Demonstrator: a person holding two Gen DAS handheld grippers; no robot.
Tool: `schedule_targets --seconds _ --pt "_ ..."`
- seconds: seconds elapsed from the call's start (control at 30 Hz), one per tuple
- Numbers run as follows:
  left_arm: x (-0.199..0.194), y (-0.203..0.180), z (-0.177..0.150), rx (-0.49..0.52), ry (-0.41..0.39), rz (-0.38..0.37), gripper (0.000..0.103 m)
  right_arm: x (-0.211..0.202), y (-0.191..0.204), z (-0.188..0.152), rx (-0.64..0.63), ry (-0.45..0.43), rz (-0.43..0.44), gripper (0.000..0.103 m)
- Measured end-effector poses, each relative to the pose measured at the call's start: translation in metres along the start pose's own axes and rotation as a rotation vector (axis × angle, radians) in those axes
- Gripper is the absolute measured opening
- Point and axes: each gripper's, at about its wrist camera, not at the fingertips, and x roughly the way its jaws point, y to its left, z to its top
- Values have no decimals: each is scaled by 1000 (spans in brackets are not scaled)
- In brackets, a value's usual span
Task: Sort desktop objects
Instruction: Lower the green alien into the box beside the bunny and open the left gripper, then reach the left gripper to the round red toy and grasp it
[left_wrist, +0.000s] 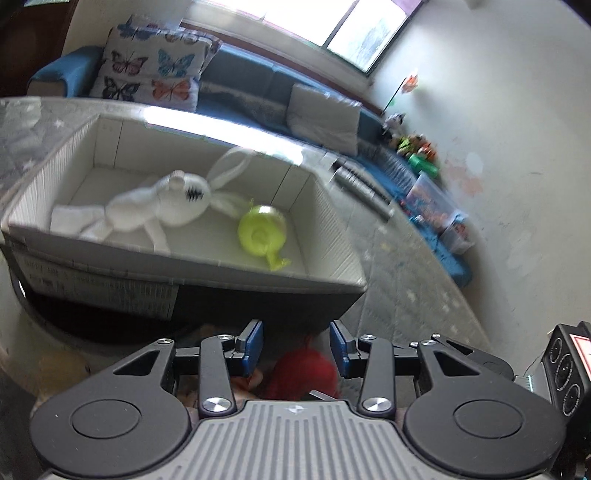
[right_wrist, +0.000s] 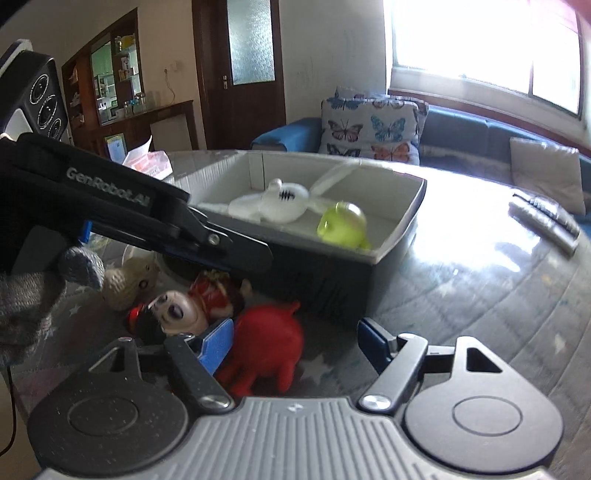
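A white-lined box (left_wrist: 332, 254) (right_wrist: 402, 225) on the table holds a white plush rabbit (left_wrist: 162, 206) (right_wrist: 277, 203) and a lime green toy (left_wrist: 262, 232) (right_wrist: 341, 223). In front of the box lie a red toy pig (right_wrist: 269, 350) (left_wrist: 303, 373), a pale-headed doll (right_wrist: 181, 312) and a cream knitted toy (right_wrist: 125, 288). My left gripper (left_wrist: 296, 343) is open, just above the red pig; its body (right_wrist: 147, 210) crosses the right wrist view. My right gripper (right_wrist: 299, 339) is open, its fingers either side of the red pig.
The glass-topped table (right_wrist: 480, 288) has remote controls (right_wrist: 543, 218) at its far right. A blue sofa (left_wrist: 251, 85) with a butterfly cushion (right_wrist: 369, 125) stands behind. Toy bins (left_wrist: 432, 206) line the wall.
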Motion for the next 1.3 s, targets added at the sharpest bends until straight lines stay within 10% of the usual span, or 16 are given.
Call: schedule_targets --seconds 1.3 --pt "24 -15 -15 15 51 -13 44 17 -8 -17 49 22 52 61"
